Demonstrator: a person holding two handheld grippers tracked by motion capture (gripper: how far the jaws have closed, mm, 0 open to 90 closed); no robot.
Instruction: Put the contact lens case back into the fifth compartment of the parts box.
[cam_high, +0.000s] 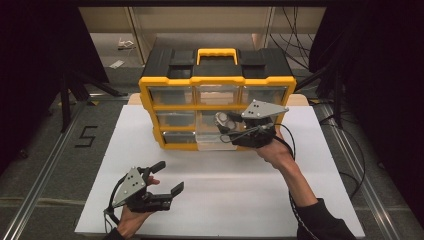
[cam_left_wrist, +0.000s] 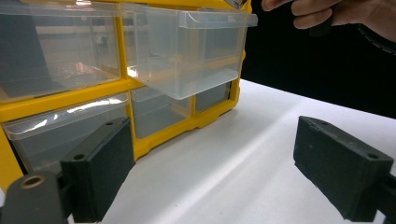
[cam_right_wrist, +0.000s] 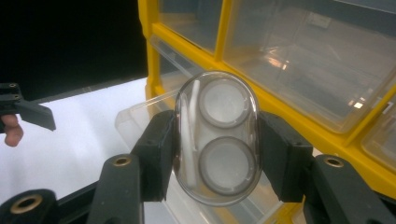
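At the left of the white surface (cam_high: 210, 200), I am holding my left gripper (cam_high: 167, 181) low and idle, its fingers (cam_left_wrist: 100, 175) spread wide with nothing between them, well apart from the yellow drawer cabinet (cam_high: 217, 82) standing at the middle of the surface. Moving right, a clear drawer (cam_left_wrist: 187, 51) is standing pulled out of the cabinet's front, open at the top. Further right, my right gripper (cam_right_wrist: 217, 140) is pinching a small clear oval case (cam_right_wrist: 218, 137) by its two long sides, right in front of the cabinet and over the open drawer; the case is carrying two round white pieces stacked one above the other. I am judging the case to be light, stiff and slick, a hard plastic shell that could squirt out of the pads or crack under too hard a squeeze, so the flat flanks at its middle, where my fingers (cam_right_wrist: 156, 154) are pressing now, look like the safest place to hold it.
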